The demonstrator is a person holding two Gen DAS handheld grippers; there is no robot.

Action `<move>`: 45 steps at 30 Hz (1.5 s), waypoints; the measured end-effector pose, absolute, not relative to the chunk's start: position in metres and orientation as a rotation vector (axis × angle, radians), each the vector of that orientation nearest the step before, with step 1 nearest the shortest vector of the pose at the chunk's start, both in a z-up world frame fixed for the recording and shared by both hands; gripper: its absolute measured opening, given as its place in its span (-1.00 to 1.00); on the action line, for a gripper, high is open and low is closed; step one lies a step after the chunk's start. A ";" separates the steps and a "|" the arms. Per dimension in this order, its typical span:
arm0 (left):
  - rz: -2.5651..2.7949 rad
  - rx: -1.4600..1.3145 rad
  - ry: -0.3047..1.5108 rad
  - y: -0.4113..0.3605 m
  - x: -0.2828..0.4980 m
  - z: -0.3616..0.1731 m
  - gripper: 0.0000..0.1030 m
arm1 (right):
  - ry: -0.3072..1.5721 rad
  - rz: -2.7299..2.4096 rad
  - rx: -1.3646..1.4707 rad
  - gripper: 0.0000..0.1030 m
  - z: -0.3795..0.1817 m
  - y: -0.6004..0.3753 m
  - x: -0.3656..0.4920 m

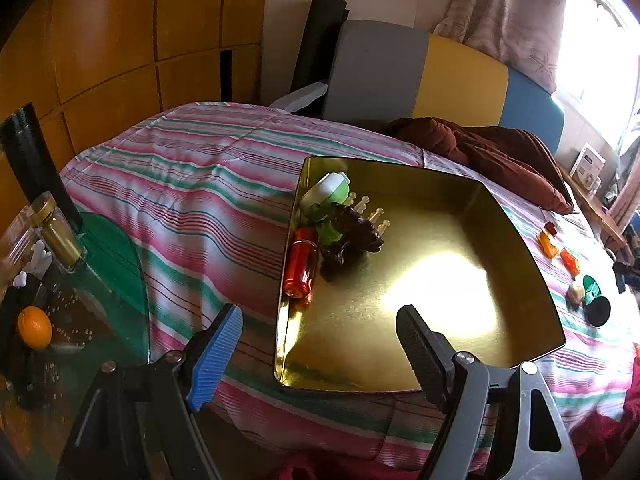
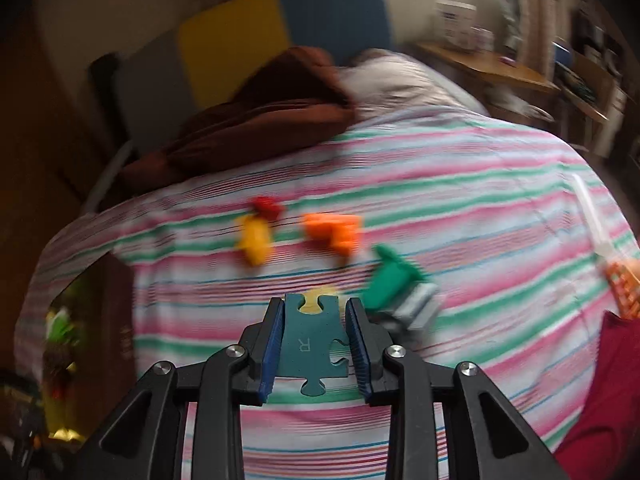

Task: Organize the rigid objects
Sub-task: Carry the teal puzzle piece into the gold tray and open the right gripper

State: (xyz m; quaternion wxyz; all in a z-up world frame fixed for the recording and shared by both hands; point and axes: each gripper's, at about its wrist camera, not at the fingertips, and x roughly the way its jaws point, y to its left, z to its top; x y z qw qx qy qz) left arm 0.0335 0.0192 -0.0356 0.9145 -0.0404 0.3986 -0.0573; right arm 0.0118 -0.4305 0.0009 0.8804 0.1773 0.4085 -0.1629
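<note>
A gold metal tray lies on the striped bed. In its far left corner sit a red bottle, a green and white toy and a dark brown figure. My left gripper is open and empty, above the tray's near left corner. My right gripper is shut on a teal jigsaw-shaped piece marked R, above the bedspread. Loose on the bed ahead lie a yellow piece, a red piece, an orange piece and a green piece. The right wrist view is blurred.
A glass side table at the left holds a jar and an orange ball. A brown blanket and a headboard lie beyond the tray. Small toys sit right of the tray. A red cloth lies at the bed's right.
</note>
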 end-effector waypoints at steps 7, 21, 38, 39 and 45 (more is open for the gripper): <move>-0.099 -0.101 0.814 0.029 0.031 -0.035 0.55 | 0.865 -0.068 0.289 -0.40 0.012 -0.325 0.049; 0.028 -0.153 0.805 0.083 0.025 -0.037 0.55 | 1.074 0.392 0.230 -0.40 -0.042 -0.125 0.098; 0.054 -0.188 0.830 0.100 0.024 -0.052 0.55 | 1.230 0.433 0.160 -0.37 -0.100 -0.054 0.114; 0.053 -0.189 0.831 0.099 0.024 -0.052 0.55 | 1.232 0.438 0.167 -0.36 -0.100 -0.055 0.113; 0.054 -0.161 0.807 0.095 0.022 -0.046 0.55 | 1.174 0.463 0.244 -0.22 -0.085 -0.072 0.108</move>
